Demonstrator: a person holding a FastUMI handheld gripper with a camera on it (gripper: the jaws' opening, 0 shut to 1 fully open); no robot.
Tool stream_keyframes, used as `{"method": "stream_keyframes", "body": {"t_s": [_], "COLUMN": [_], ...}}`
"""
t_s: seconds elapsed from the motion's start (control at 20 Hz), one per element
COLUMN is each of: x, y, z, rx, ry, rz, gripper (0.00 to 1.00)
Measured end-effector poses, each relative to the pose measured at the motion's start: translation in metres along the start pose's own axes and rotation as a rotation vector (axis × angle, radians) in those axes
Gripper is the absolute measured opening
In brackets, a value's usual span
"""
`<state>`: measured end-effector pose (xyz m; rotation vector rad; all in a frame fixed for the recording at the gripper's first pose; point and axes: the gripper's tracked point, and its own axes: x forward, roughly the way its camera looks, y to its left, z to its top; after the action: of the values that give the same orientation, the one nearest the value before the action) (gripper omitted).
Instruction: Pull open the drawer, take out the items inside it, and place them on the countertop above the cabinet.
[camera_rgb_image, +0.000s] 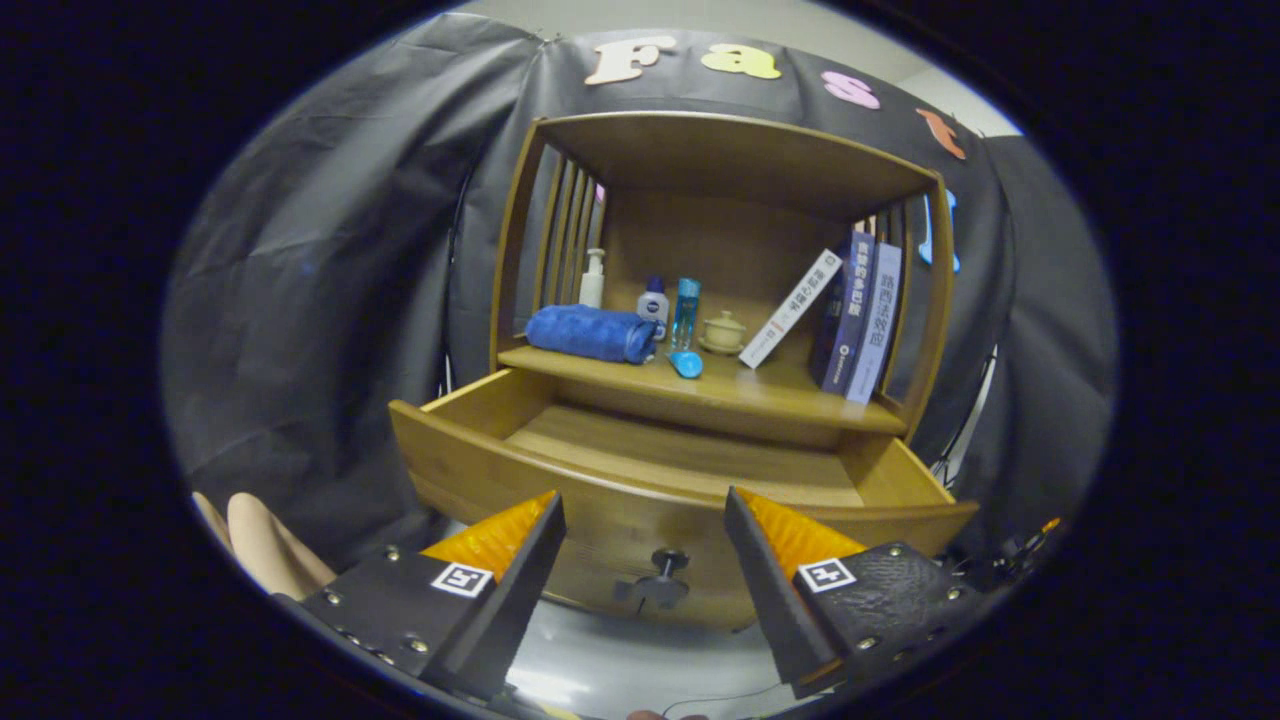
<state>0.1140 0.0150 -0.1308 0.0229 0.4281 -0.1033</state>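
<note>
**Drawer pulled out, gripper spread in front of its knob**

A wooden cabinet (720, 300) stands against the black cloth wall (330, 280) of the booth, on a pale, glossy surface (640, 665) that shows under the drawer front. The cabinet's open compartment has slatted sides and a wooden countertop (740, 395) as its floor.

On that countertop, at the left end, lies a rolled blue towel (590, 333), with a white pump bottle (593, 278) behind it near the back left corner. Just right of the towel stand a small white bottle with a blue cap (654, 303) and a tall clear blue bottle (686, 312); a small blue item (686, 364) lies near the front edge ahead of them. A little lidded ceramic cup (723, 331) sits toward the middle. At the right end, books (860, 315) stand upright against the slats, and one white book (792, 307) leans on them.

Below the countertop the drawer (690, 470) is pulled out; the visible part of its wooden bottom is bare. Its dark knob (662, 577) sits at the middle of the front panel.

The gripper (645, 530) has its jaws spread wide, holding nothing. The knob lies between the fingers and just beyond them, not touched by either. The drawer front stands between the fingers and the drawer's inside.
</note>
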Motion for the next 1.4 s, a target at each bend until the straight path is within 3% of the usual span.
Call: {"method": "stream_keyframes", "body": {"t_s": [0.7,1.4], "x": [0.034,0.07], "y": [0.002,-0.013], "z": [-0.021,-0.007], "rx": [0.011,-0.05], "ry": [0.0,-0.061], "rz": [-0.057,-0.167], "gripper": [0.96,0.96]}}
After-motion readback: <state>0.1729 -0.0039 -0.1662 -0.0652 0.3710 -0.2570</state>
